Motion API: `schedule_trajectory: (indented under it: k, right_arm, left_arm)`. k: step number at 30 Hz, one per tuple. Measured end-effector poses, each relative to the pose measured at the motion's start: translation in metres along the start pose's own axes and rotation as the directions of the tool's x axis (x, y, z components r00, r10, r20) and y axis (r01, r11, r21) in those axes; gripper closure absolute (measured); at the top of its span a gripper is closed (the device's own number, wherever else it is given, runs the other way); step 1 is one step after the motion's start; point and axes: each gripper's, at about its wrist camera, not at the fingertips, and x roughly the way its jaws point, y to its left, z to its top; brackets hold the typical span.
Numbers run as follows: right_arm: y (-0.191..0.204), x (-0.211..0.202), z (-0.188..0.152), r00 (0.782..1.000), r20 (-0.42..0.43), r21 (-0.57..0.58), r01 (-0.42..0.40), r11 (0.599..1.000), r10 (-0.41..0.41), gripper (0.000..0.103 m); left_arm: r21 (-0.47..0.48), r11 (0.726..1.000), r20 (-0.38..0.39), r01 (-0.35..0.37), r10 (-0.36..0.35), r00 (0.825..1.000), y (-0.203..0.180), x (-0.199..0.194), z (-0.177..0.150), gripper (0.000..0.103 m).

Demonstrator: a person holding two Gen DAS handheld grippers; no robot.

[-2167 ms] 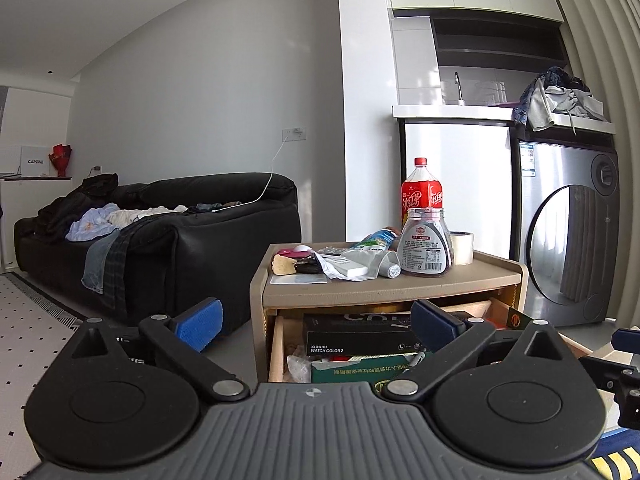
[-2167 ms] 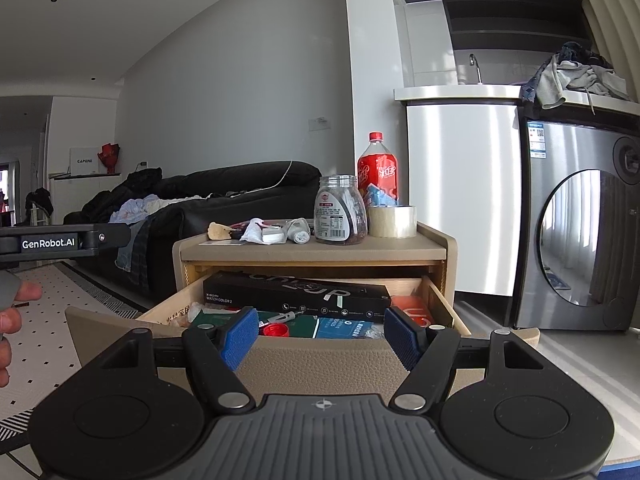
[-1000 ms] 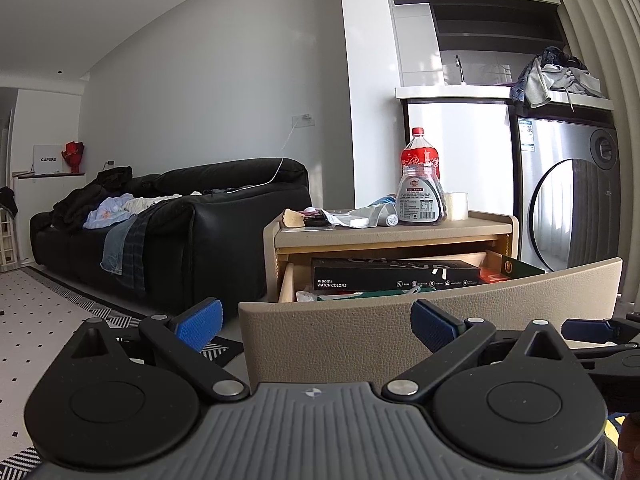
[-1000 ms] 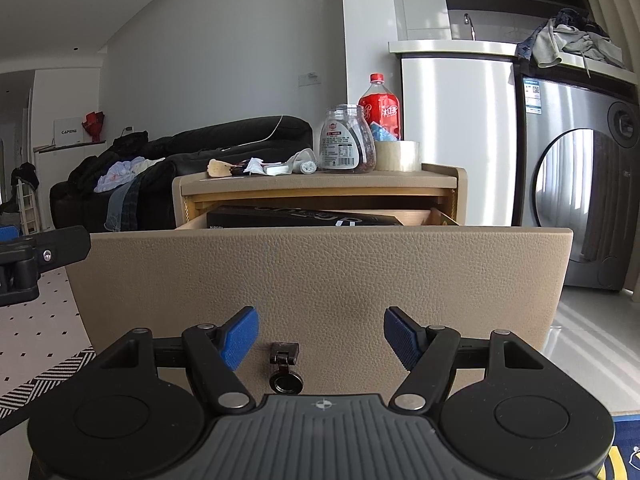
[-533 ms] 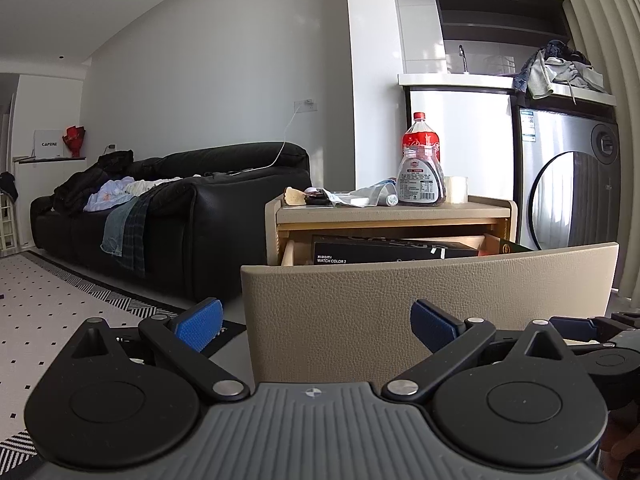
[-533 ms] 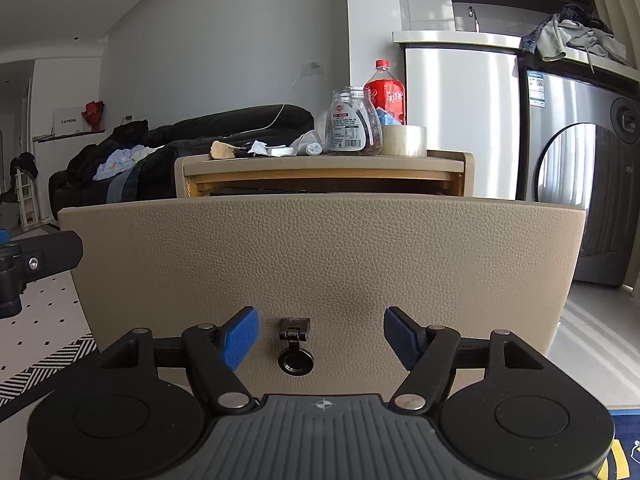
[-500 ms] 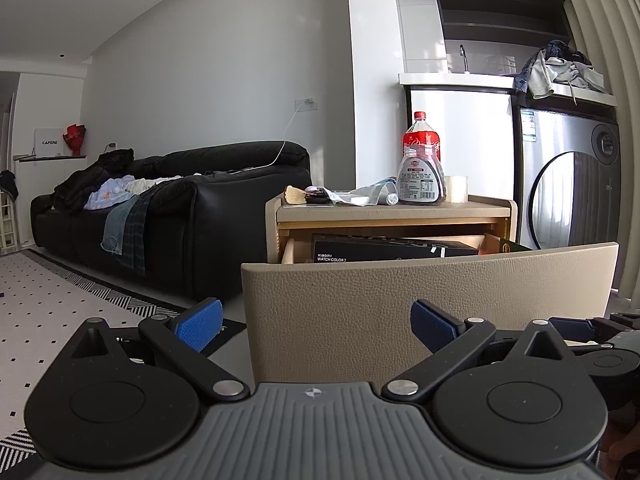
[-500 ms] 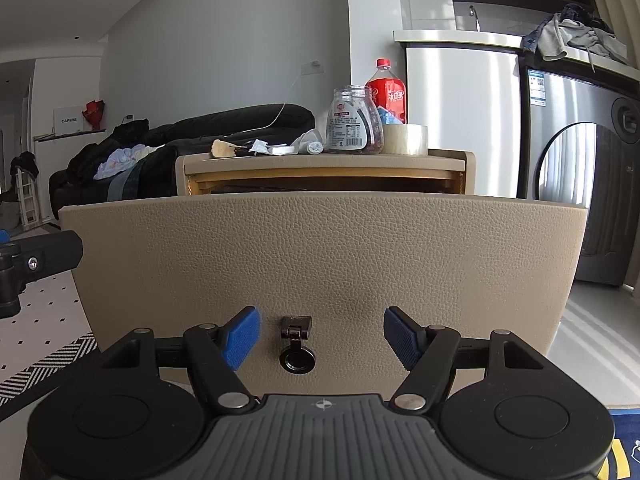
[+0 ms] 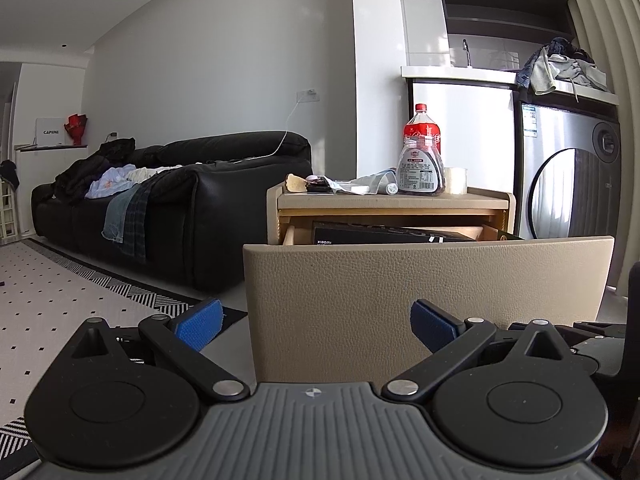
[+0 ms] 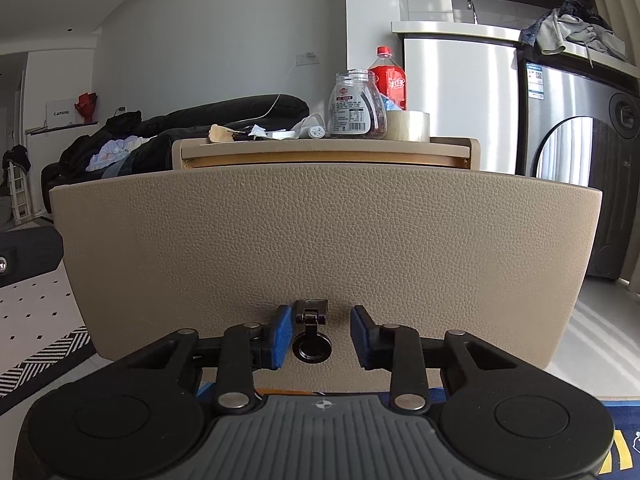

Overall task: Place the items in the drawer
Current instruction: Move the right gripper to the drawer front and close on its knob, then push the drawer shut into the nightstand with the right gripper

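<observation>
The beige drawer front of the small cabinet fills the right wrist view; the drawer stands pulled out. Low on its middle hangs a black ring pull. My right gripper straddles that pull, its blue pads narrowed to a small gap on each side, not clamped. My left gripper is wide open, empty, in front of the drawer front. Inside the drawer a black box shows. On top stand a clear jar, a red cola bottle, a tape roll and small packets.
A black sofa with clothes is left of the cabinet. A washing machine stands at the right, a white cabinet behind. A patterned rug covers the floor at the left.
My right gripper has moved in to the drawer front and its fingers have narrowed around the ring pull. The left gripper has stayed open and hardly shifted.
</observation>
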Motion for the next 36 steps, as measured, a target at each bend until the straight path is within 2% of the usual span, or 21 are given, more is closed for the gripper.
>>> schedule_trajectory:
  k: [7,36]
  right_arm:
    - [0.003,0.001,-0.002,1.0,0.013,0.005,0.008,1.0,-0.008,0.085]
    - [0.005,0.018,0.002,0.999,0.037,0.012,0.02,1.0,-0.02,0.085]
  left_arm:
    - [-0.018,1.0,-0.019,0.01,-0.01,1.0,0.002,-0.002,-0.002,0.0]
    - [-0.055,0.998,-0.015,0.003,-0.004,1.0,0.002,-0.005,0.014,0.0]
